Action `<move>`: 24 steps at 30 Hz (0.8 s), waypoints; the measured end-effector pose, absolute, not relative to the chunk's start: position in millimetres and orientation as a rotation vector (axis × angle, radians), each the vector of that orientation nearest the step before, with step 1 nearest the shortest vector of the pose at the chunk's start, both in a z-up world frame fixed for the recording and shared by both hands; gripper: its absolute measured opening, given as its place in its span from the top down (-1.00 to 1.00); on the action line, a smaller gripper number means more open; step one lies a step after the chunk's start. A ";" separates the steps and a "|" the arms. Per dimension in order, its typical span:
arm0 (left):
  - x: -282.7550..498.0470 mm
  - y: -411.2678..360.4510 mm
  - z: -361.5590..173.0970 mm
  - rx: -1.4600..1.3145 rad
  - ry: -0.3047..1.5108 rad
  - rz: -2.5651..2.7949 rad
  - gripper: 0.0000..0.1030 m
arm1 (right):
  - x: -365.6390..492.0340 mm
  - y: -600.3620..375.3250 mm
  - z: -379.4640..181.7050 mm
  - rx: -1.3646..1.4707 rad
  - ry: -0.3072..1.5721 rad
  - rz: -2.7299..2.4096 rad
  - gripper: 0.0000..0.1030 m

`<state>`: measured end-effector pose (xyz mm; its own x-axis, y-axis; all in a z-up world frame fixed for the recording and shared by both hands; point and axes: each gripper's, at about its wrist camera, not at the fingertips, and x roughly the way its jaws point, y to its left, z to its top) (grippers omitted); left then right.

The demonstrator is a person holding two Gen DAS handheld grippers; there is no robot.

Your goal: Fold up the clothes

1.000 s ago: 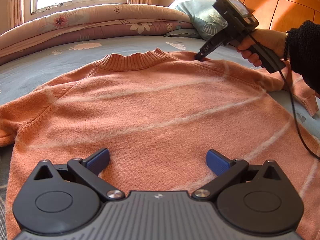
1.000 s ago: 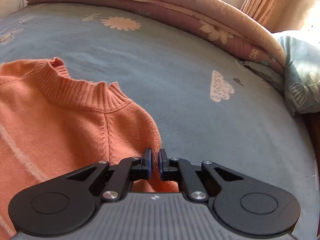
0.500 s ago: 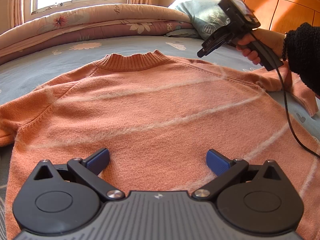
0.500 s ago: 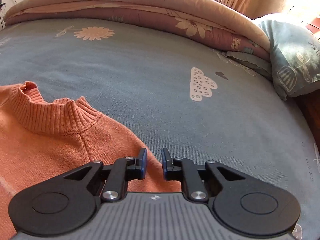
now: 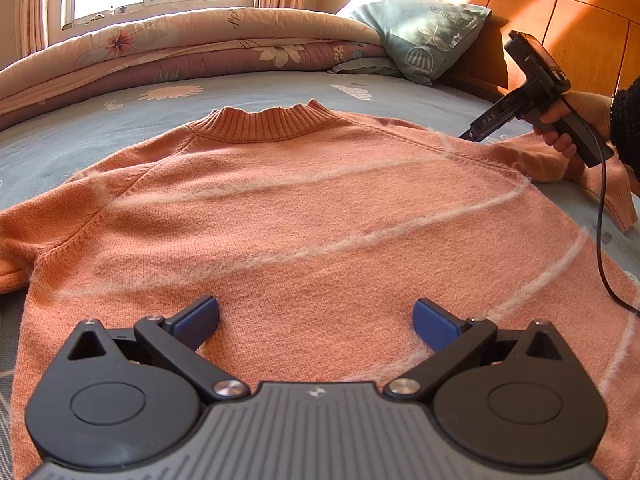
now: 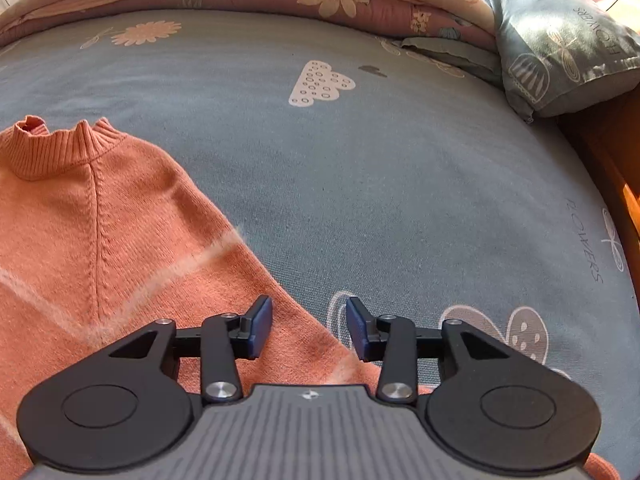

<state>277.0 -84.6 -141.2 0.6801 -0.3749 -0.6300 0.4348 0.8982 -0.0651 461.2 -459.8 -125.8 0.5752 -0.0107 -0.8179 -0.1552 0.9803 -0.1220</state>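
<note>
Sweater (image 5: 304, 216) flat on bed (image 6: 360, 168) | left tongs (image 5: 316, 316) spread; right tongs (image 6: 309, 326) just opening, gripping nothing

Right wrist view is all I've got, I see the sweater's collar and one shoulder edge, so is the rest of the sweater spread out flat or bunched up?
Observer: Spread flat. The left wrist view shows the whole orange sweater lying open on the bed, collar at the far end.
Operator: Where's the other gripper?
Observer: The left gripper hangs over the lower body of the sweater, jaws wide open, nothing between them.
Operator: And the sleeve on my side?
Observer: It runs out past the right gripper toward the bed's edge, and its cuff lies flat there. Your jaws have just been opening, with nothing between them.
</note>
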 end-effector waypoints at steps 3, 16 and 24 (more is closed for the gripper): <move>277.3 -84.5 -141.2 0.091 0.686 -0.455 -0.98 | 459.5 -467.5 -127.2 -0.094 0.967 0.111 0.17; 277.4 -83.9 -141.1 0.090 0.686 -0.453 -0.98 | 463.5 -420.9 -134.9 -0.381 0.906 -0.042 0.78; 276.9 -84.1 -141.3 0.092 0.686 -0.453 -0.98 | 452.0 -416.7 -112.0 -0.276 0.841 -0.094 0.43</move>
<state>276.9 -84.1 -141.3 0.6810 -0.3735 -0.6298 0.4330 0.8990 -0.0649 452.0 -416.7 -112.0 0.6649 -0.1907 -0.7222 -0.0263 0.9603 -0.2778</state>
